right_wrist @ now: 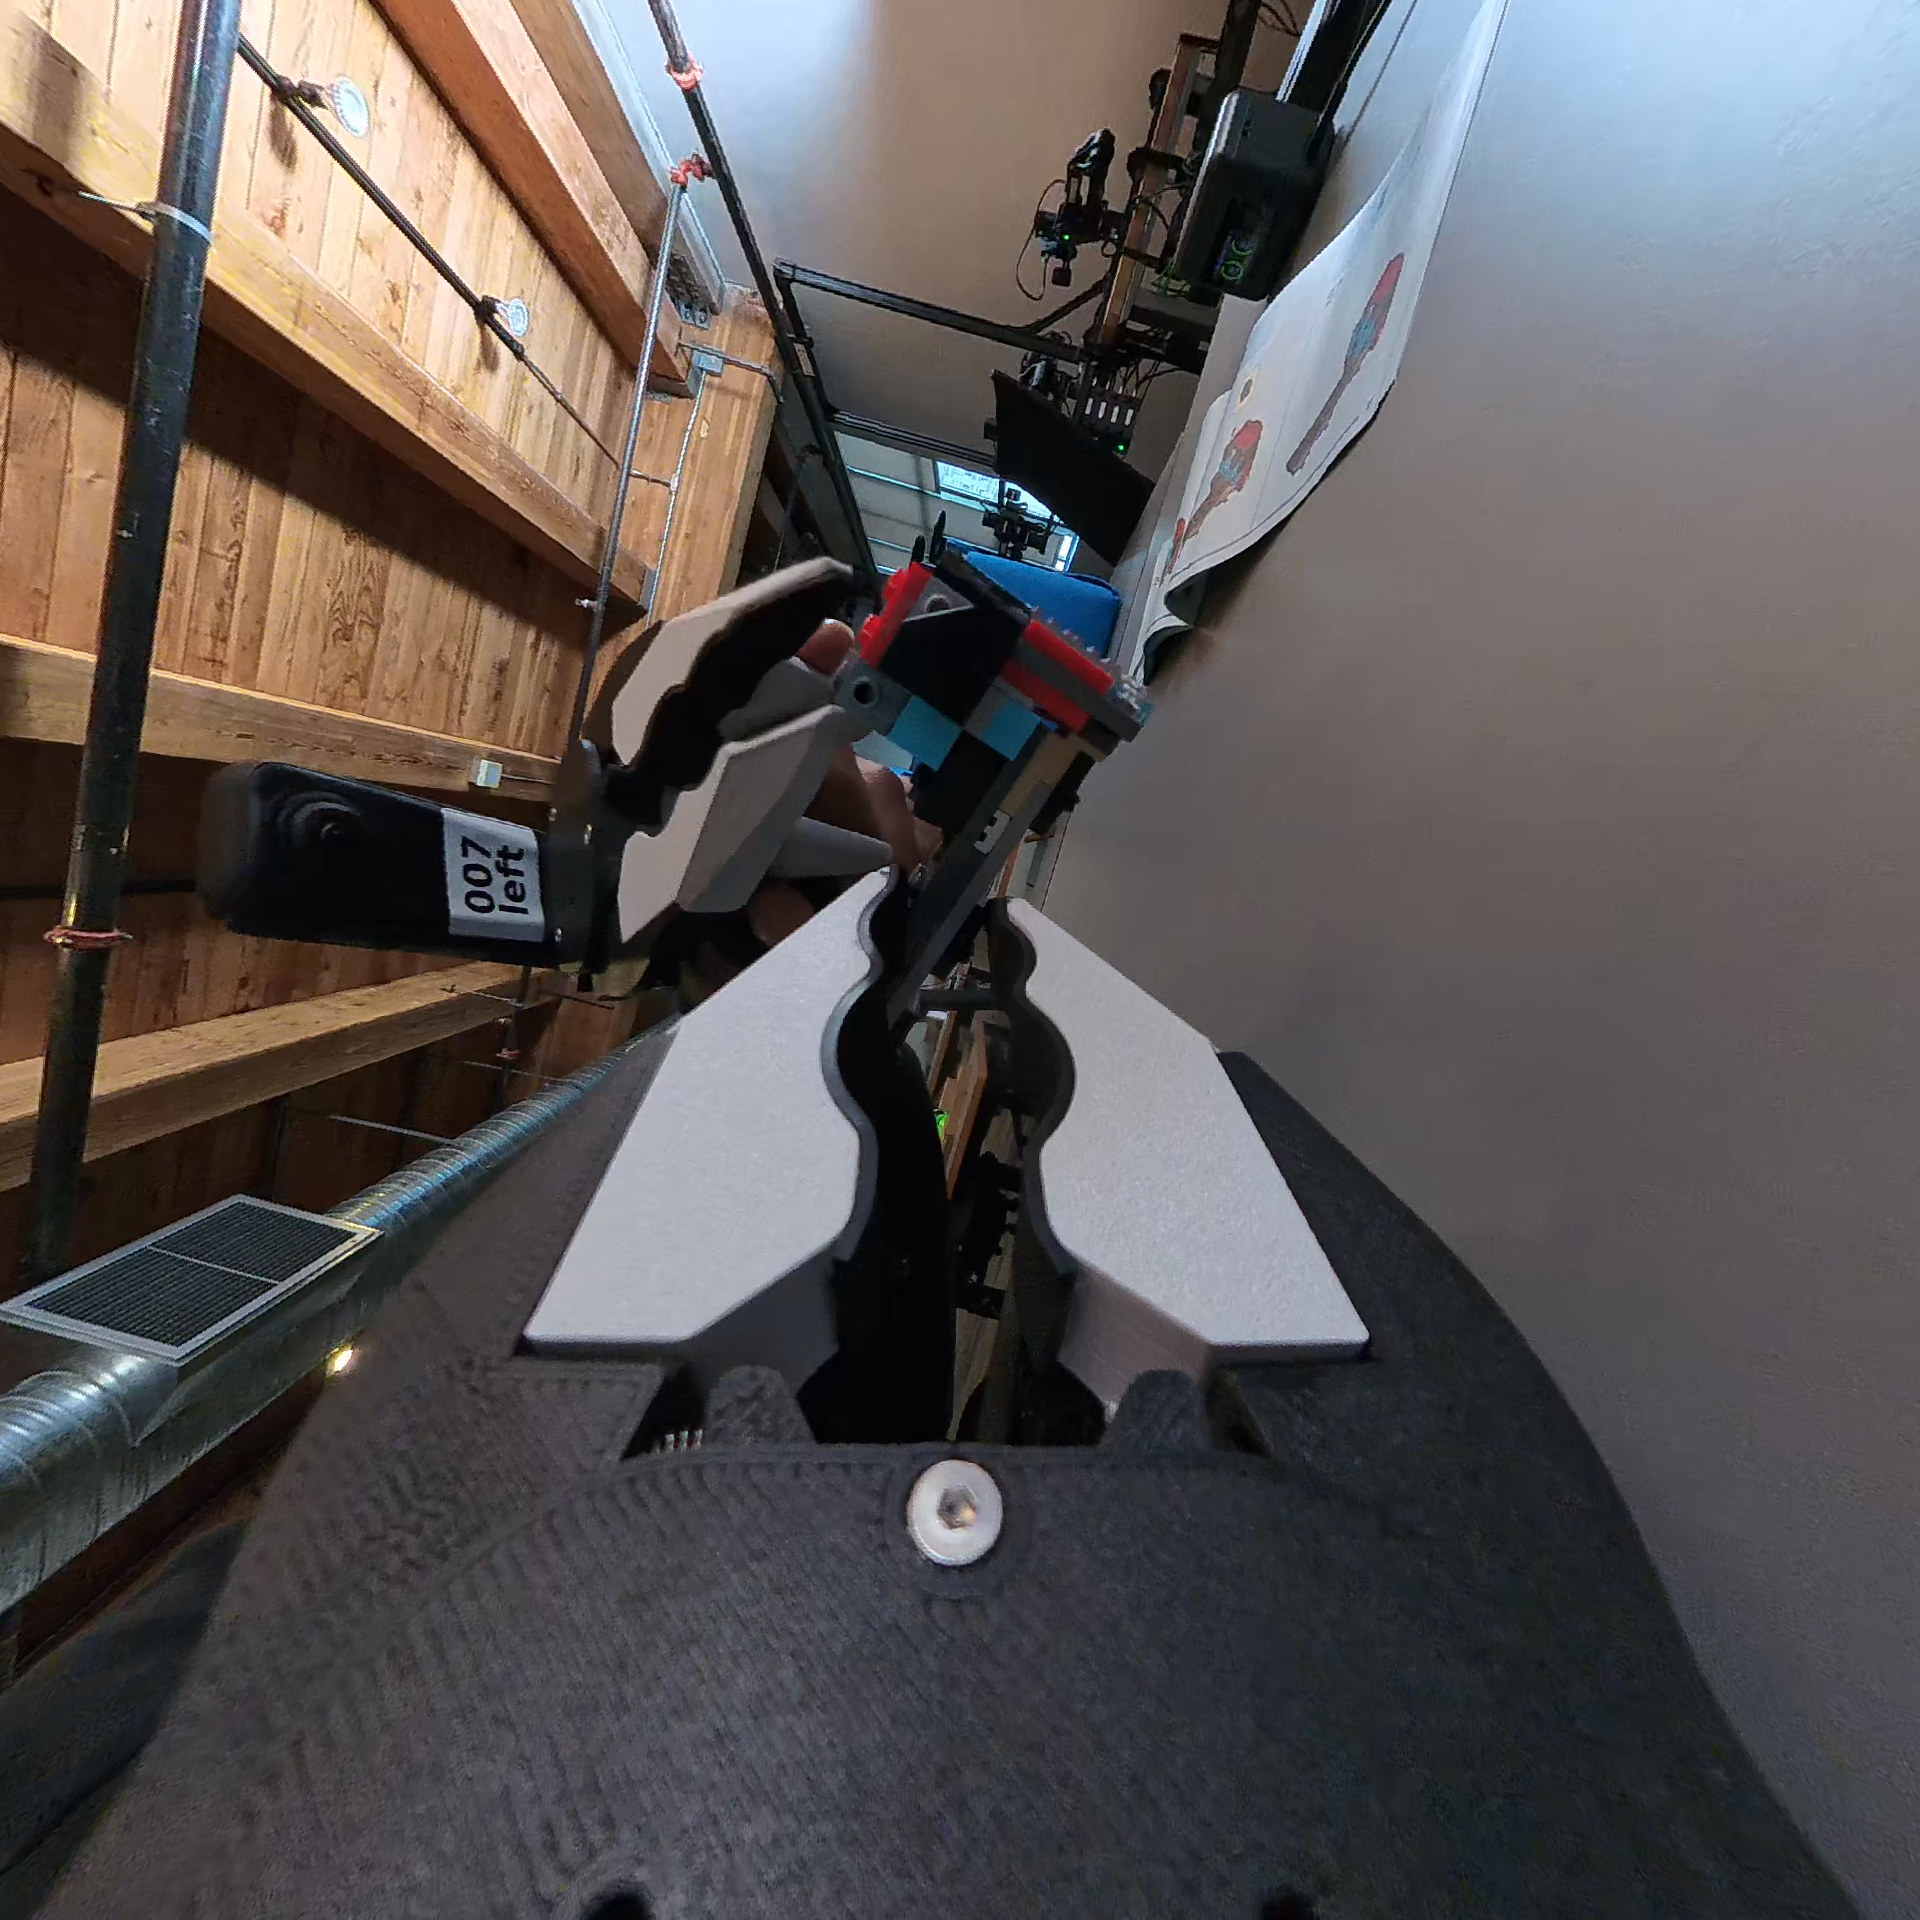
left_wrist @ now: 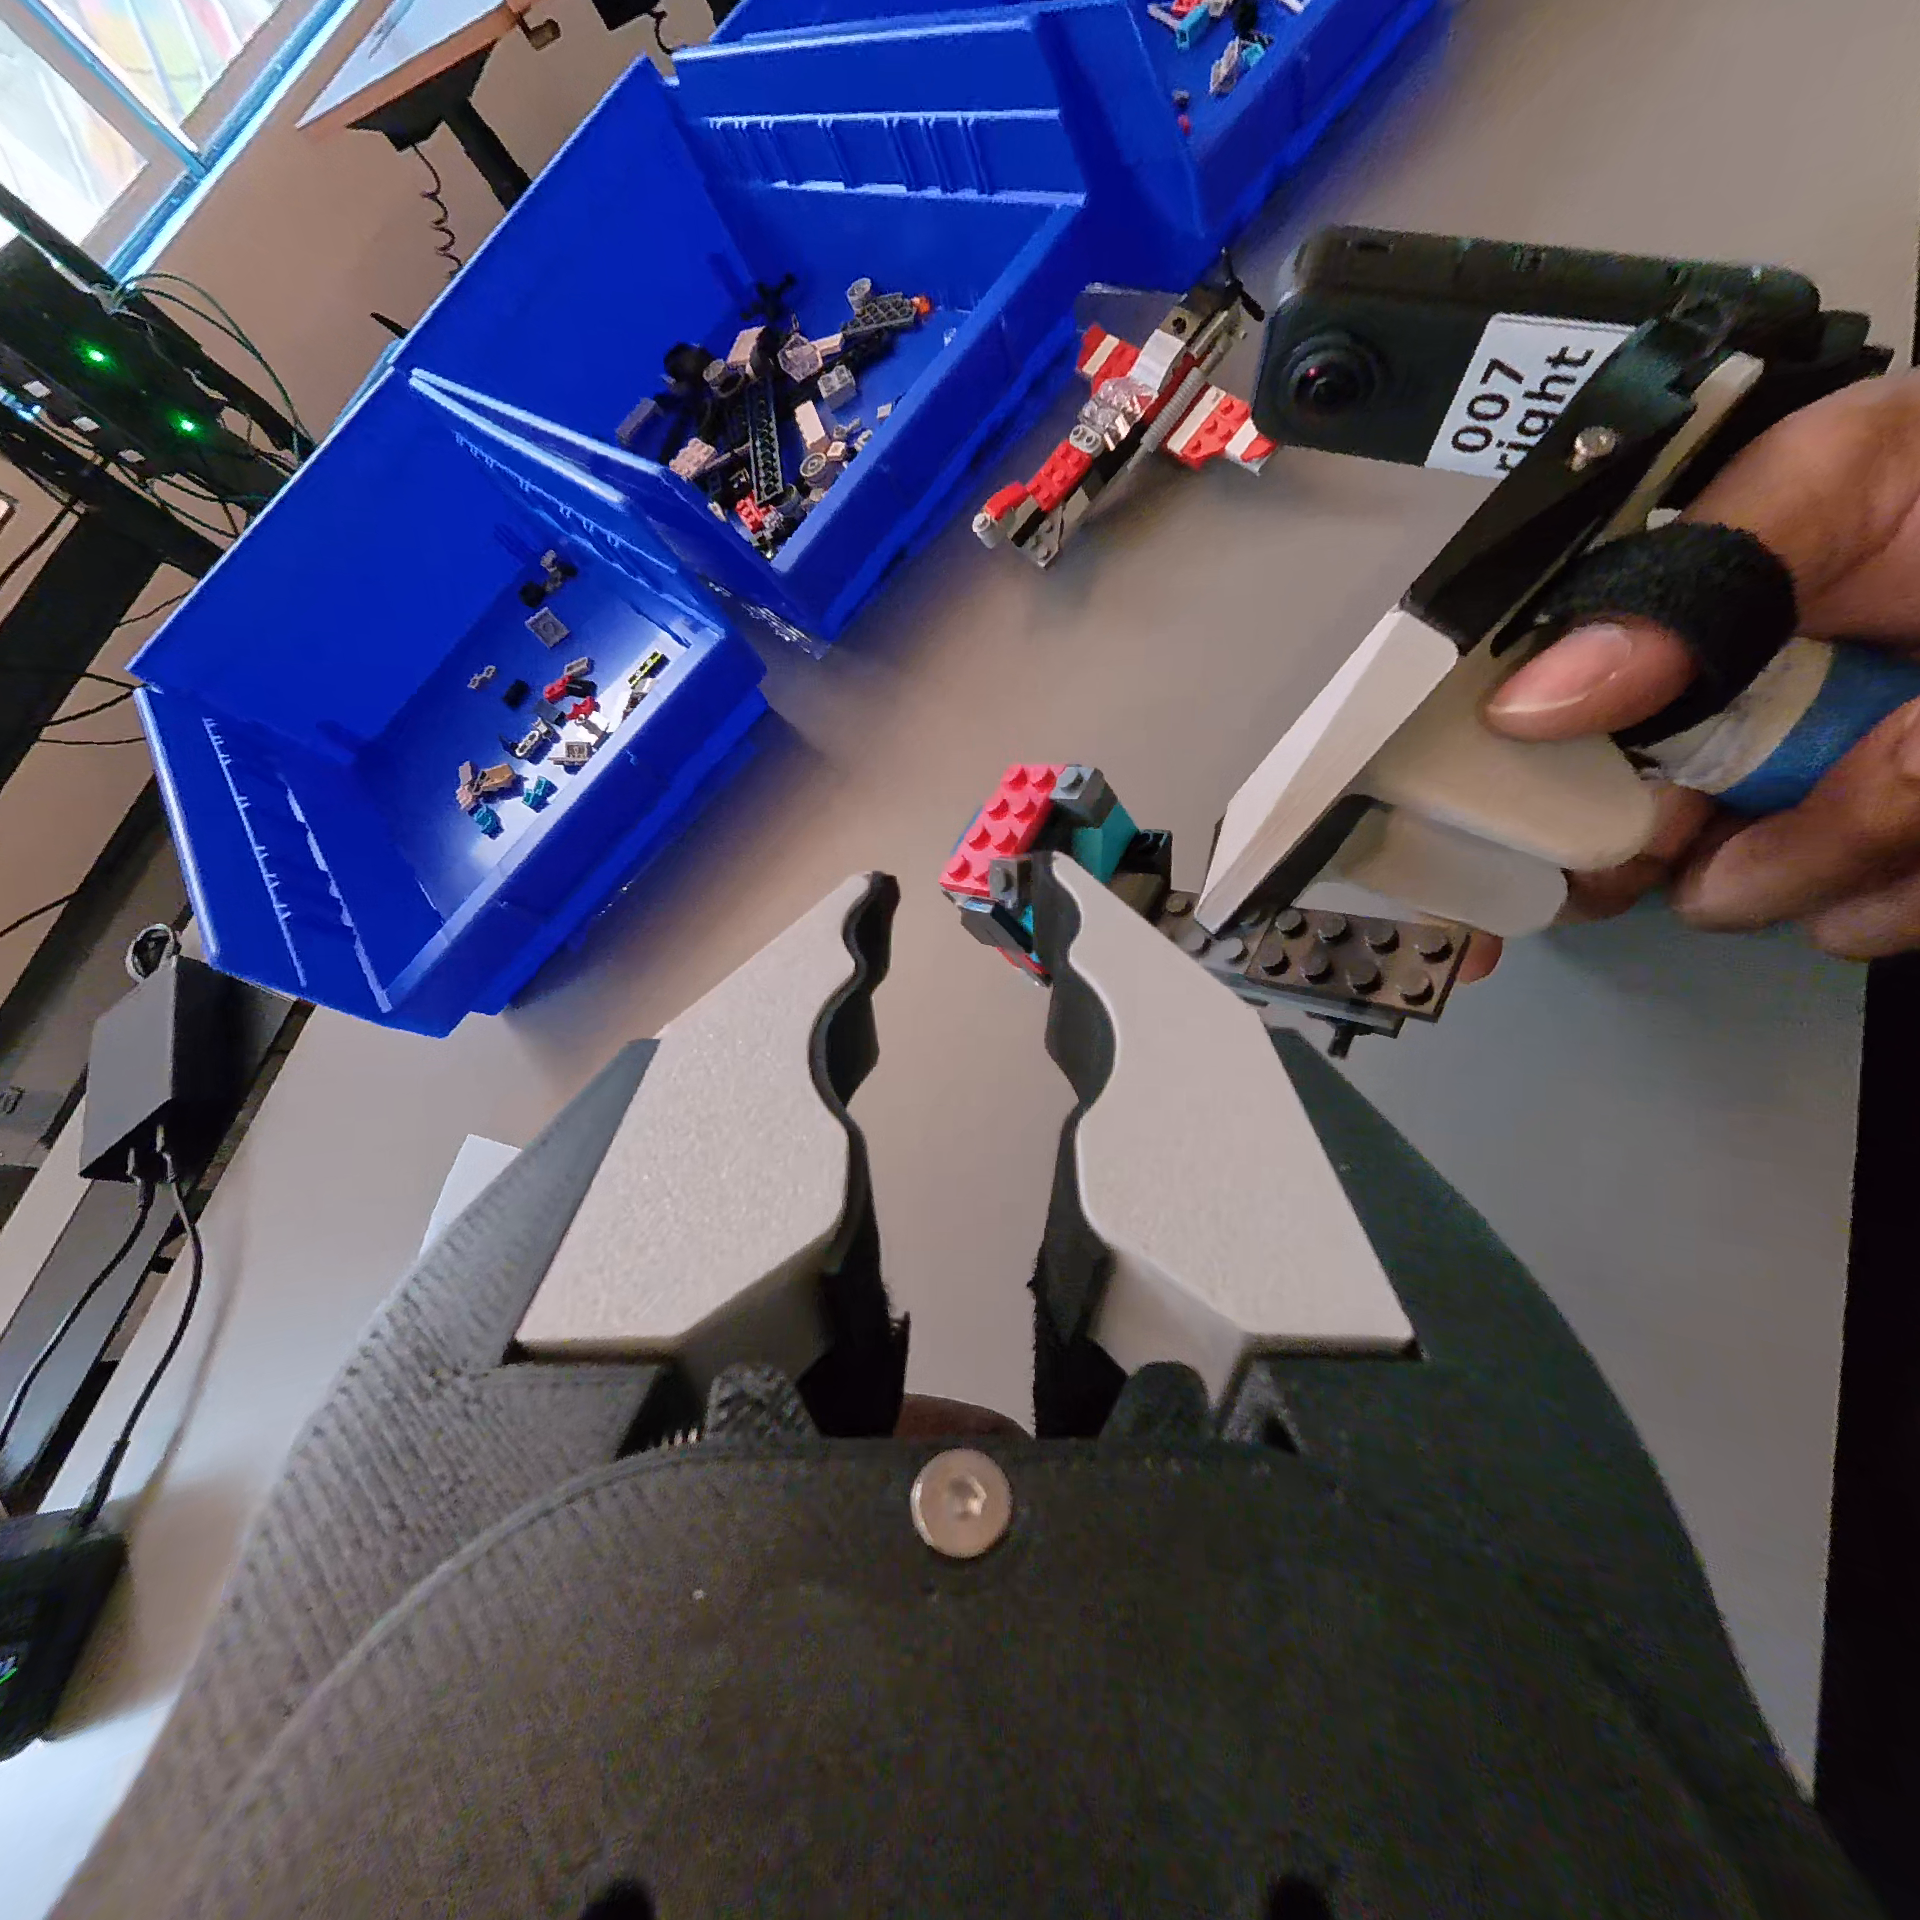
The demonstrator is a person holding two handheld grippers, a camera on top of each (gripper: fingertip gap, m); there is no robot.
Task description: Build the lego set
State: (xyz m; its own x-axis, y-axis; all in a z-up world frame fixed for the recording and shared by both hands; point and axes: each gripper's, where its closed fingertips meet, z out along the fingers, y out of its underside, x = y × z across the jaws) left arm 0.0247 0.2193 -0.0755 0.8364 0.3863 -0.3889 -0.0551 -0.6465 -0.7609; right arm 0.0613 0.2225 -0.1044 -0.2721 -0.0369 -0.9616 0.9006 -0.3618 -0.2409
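Half-built lego model (left_wrist: 1049, 831) of red, teal, grey and black bricks, held above the grey table (left_wrist: 1351, 1195) between the two hand-held grippers. Black studded plate (left_wrist: 1351, 951) at the model's tail end pinched in the closed fingers of the right gripper (left_wrist: 1247, 914), itself grasped by a hand (left_wrist: 1766, 665) with a black finger strap. Left gripper (left_wrist: 971, 899) with fingers parted, its right fingertip touching the model's grey-and-teal end, nothing clamped between them. Beyond, on the table, a finished red, white and black lego aircraft (left_wrist: 1127, 426), beside a row of blue parts bins (left_wrist: 582, 260) holding loose bricks. From the right wrist view, the same model (right_wrist: 977, 665) tilted, the plate's edge running down between the right gripper (right_wrist: 940, 914) fingertips, with the left gripper (right_wrist: 821, 644) alongside, and a printed instruction sheet (right_wrist: 1320, 343) farther along the table.
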